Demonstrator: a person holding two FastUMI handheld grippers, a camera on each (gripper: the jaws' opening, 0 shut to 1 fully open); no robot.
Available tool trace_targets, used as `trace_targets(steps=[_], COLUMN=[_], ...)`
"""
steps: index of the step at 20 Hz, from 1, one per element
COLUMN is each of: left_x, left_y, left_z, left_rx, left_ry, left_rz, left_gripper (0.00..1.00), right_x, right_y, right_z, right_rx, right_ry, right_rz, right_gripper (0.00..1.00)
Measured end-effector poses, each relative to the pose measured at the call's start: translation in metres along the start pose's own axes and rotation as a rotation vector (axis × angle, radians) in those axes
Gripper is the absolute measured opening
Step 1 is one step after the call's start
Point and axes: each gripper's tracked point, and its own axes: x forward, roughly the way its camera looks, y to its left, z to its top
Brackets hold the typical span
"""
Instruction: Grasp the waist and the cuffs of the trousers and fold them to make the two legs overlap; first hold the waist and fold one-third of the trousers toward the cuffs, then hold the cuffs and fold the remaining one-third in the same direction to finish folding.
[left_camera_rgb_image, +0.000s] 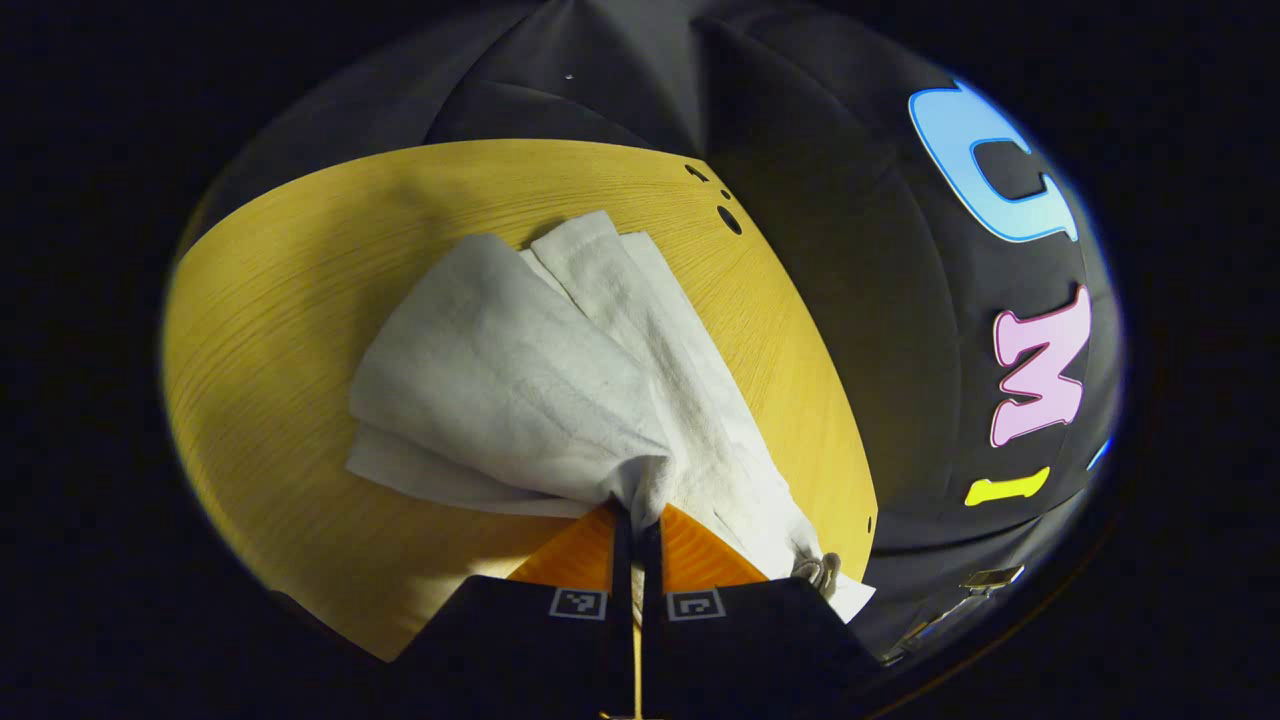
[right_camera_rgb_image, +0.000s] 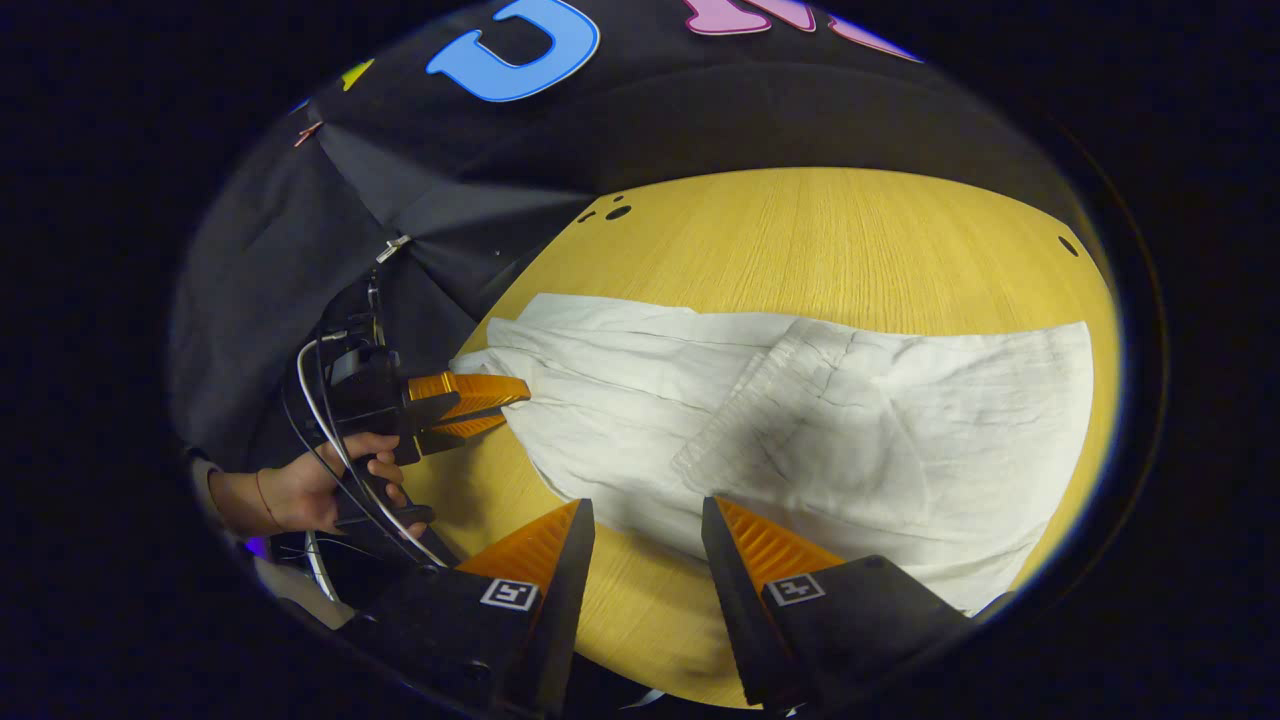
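White trousers (left_camera_rgb_image: 520, 370) lie rumpled on the yellow wooden table (left_camera_rgb_image: 270, 330). In the left gripper view my left gripper (left_camera_rgb_image: 637, 508) is shut on a bunched edge of the fabric, and a drawstring knot (left_camera_rgb_image: 822, 570) lies just to its right. In the right gripper view the trousers (right_camera_rgb_image: 900, 420) stretch across the table (right_camera_rgb_image: 850, 240), with a ribbed band (right_camera_rgb_image: 750, 405) running diagonally over the middle. My right gripper (right_camera_rgb_image: 648, 510) is open just short of the near edge of the cloth, nothing between its fingers. The left gripper (right_camera_rgb_image: 490, 400), held by a hand (right_camera_rgb_image: 300, 490), pinches the cloth's left end.
Black booth cloth surrounds the table on all sides. Small round holes (left_camera_rgb_image: 729, 220) mark the table near its far edge, also seen as holes (right_camera_rgb_image: 618, 212) in the right gripper view. Cables (right_camera_rgb_image: 320, 420) hang by the hand. Bare wood lies beyond the trousers.
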Motion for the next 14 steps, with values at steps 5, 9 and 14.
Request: trace_targets(steps=[5, 9, 14], left_x=[-0.004, -0.021, -0.035], left_y=[-0.006, -0.024, -0.051], left_z=[0.007, 0.015, 0.020], left_rx=[-0.128, -0.047, 0.084], left_ry=[-0.015, -0.059, -0.087], left_rz=[-0.052, -0.081, -0.094], left_gripper=[0.08, 0.07, 0.07], right_x=[-0.046, -0.098, -0.110], right_y=[-0.043, -0.128, -0.218], right_z=[0.007, -0.004, -0.039], right_rx=[0.125, 0.223, 0.345], right_ry=[-0.093, -0.149, -0.062], right_rz=[-0.098, -0.298, -0.464], right_gripper=[0.76, 0.68, 0.68])
